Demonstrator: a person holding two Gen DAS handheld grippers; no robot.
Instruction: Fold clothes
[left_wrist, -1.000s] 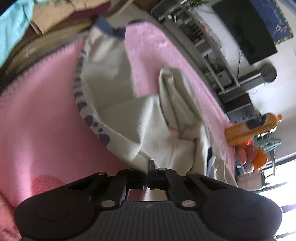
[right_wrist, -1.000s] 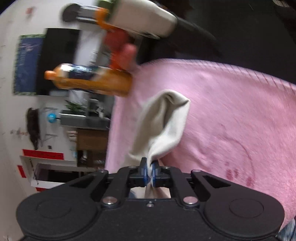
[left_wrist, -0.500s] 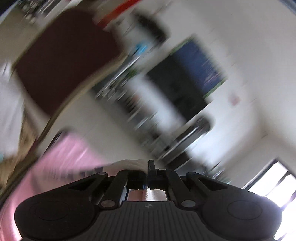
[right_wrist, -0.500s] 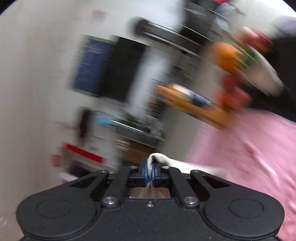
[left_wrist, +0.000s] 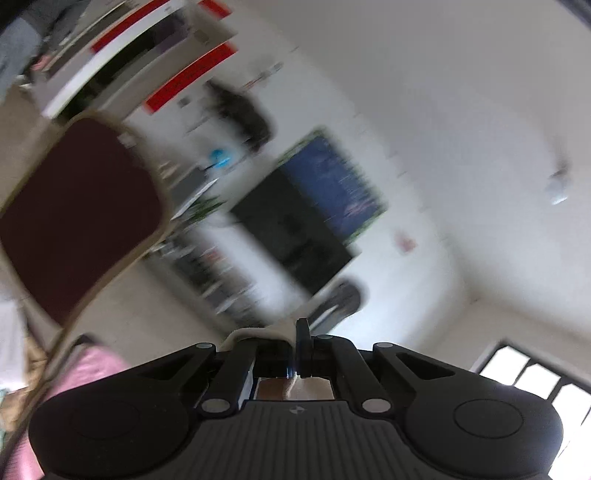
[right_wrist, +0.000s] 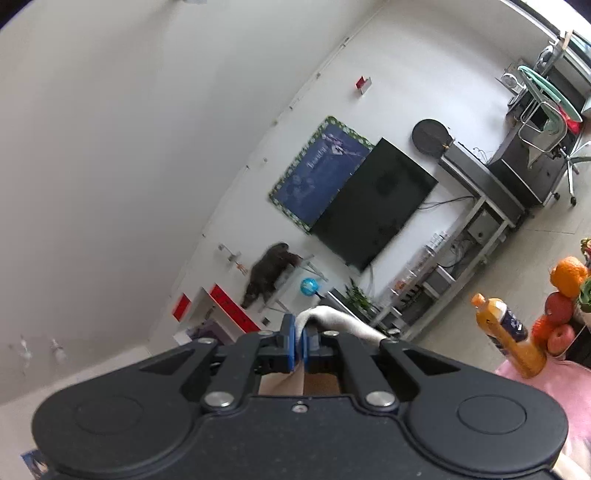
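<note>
A soft cream garment (right_wrist: 334, 318) is pinched at a folded edge between the closed jaws of the right gripper (right_wrist: 298, 338); another pale fold (left_wrist: 258, 333) is clamped in the tightly shut left gripper (left_wrist: 301, 347). Both are held level, facing a white wall with open air ahead. A fuzzy pink blanket (right_wrist: 554, 384) lies low right, an orange bottle (right_wrist: 511, 334) on it; a maroon chair (left_wrist: 74, 218) is seen at left, blurred.

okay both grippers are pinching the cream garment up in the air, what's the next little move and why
Probably lower both hands toward the pink blanket to lay it flat. The left gripper and right gripper are each shut on the cream garment, pointing at the far wall, with the cloth hanging out of view.
</note>
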